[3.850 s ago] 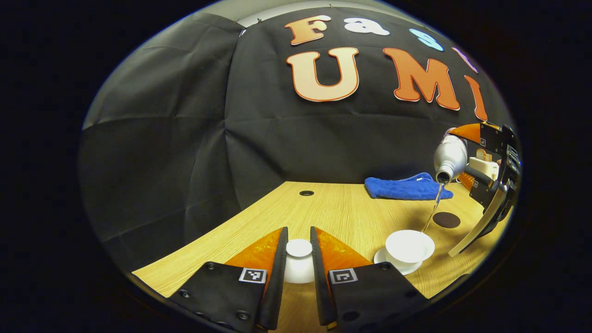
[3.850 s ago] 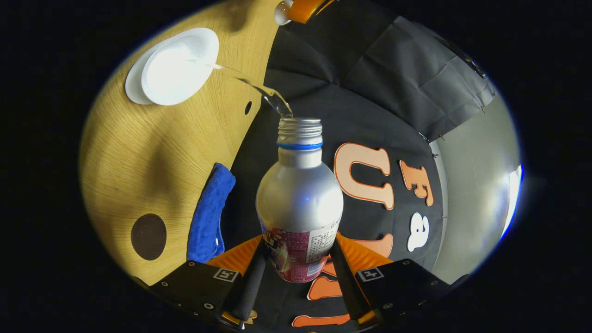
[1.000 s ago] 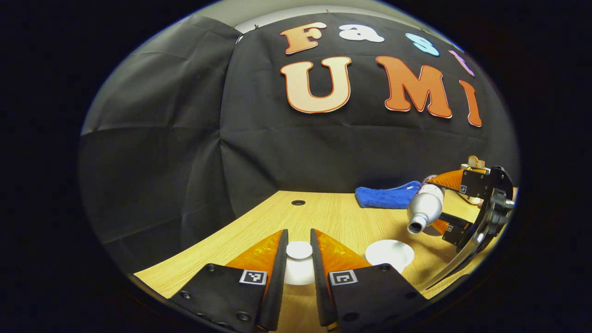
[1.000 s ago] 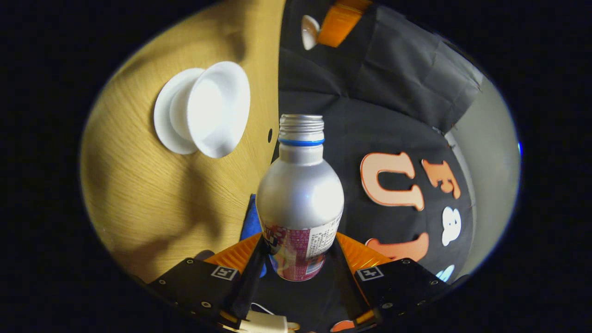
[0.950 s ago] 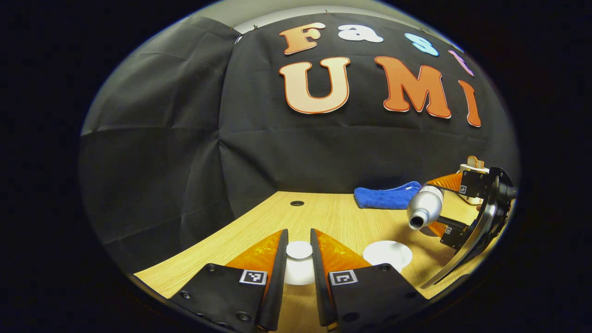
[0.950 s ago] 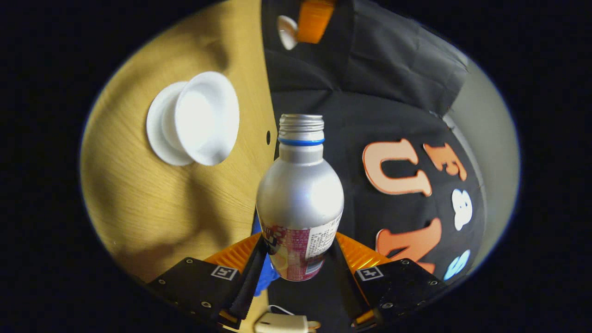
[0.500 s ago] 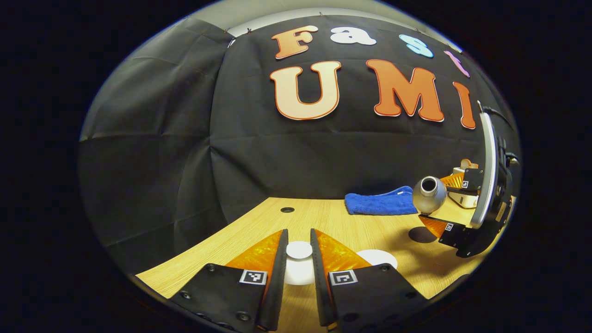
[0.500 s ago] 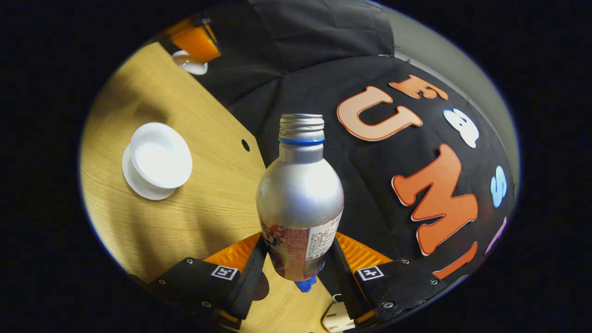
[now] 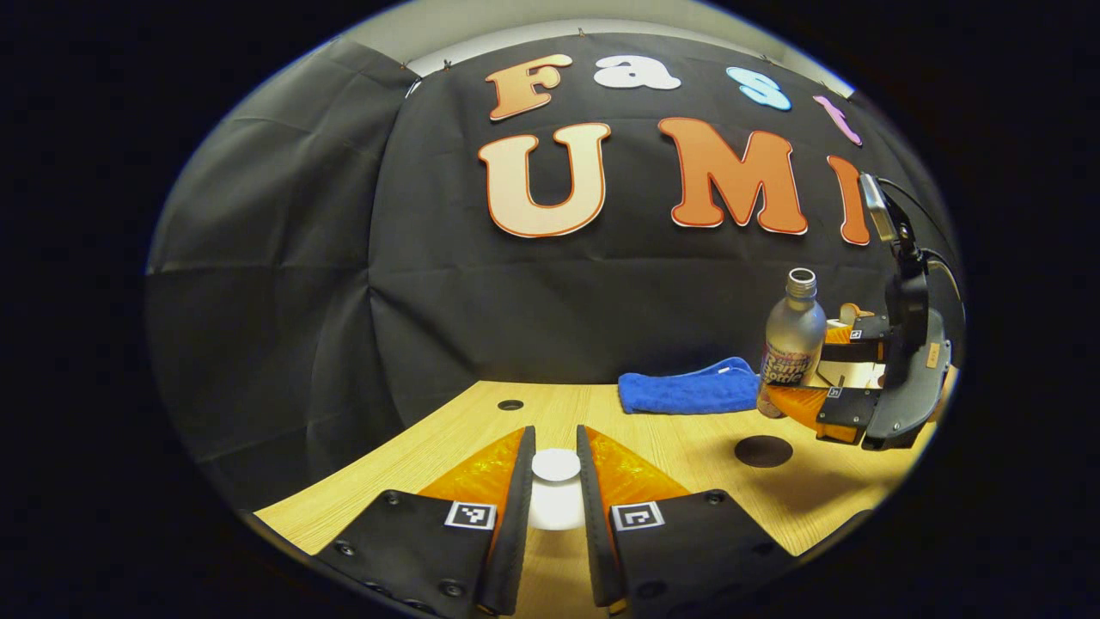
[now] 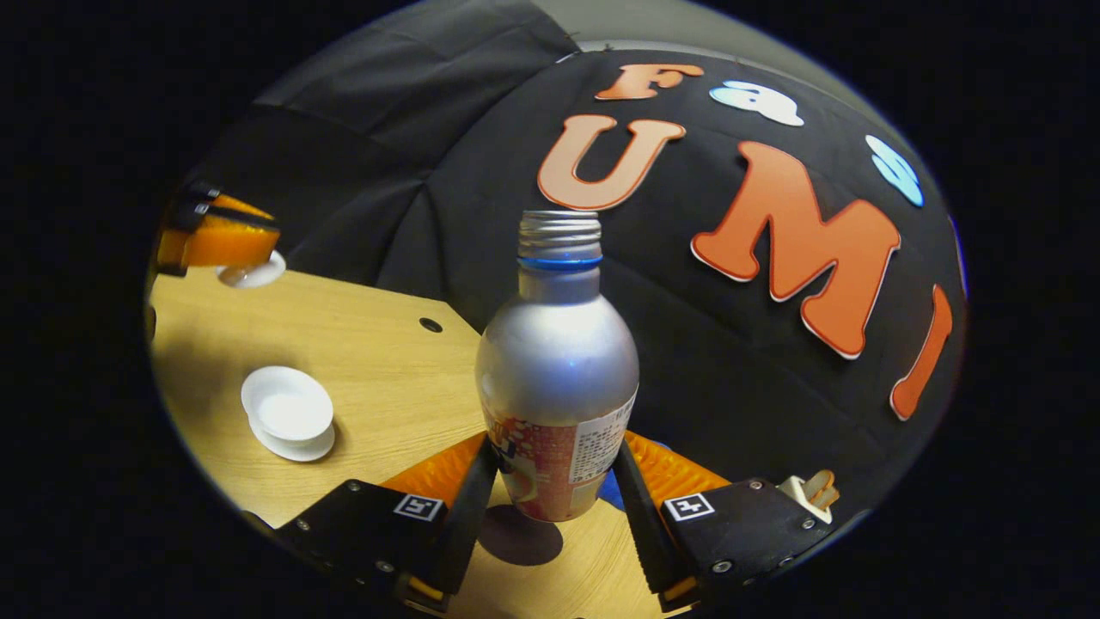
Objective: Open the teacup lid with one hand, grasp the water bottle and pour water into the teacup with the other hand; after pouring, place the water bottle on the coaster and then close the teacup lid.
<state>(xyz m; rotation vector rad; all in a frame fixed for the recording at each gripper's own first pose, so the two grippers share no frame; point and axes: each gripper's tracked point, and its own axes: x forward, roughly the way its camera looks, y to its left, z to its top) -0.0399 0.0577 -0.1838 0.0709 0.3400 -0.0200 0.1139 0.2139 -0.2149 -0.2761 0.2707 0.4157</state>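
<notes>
Lid held aloft at the left, bottle held upright over the coaster at the right.

In the left gripper view, the small white round teacup lid [image 9: 555, 465] was clamped by its knob between both fingers of the left gripper [image 9: 555, 516], above the light wooden table [image 9: 670, 438]. Farther right, a folded blue cloth [image 9: 687, 391] was seen at the table's back edge, and the dark round coaster [image 9: 763, 450] lay bare on the wood. Beside it, the silver metal water bottle [image 9: 792, 344] was gripped upright and uncapped by the right gripper [image 9: 825, 378]. In the right gripper view, the white teacup on its saucer [image 10: 288, 414] was seen uncovered at the left, and both fingers of the right gripper [image 10: 550, 507] were pressed on the bottle's label, with the coaster [image 10: 519, 535] showing just beneath its base; whether the two touched cannot be told.
</notes>
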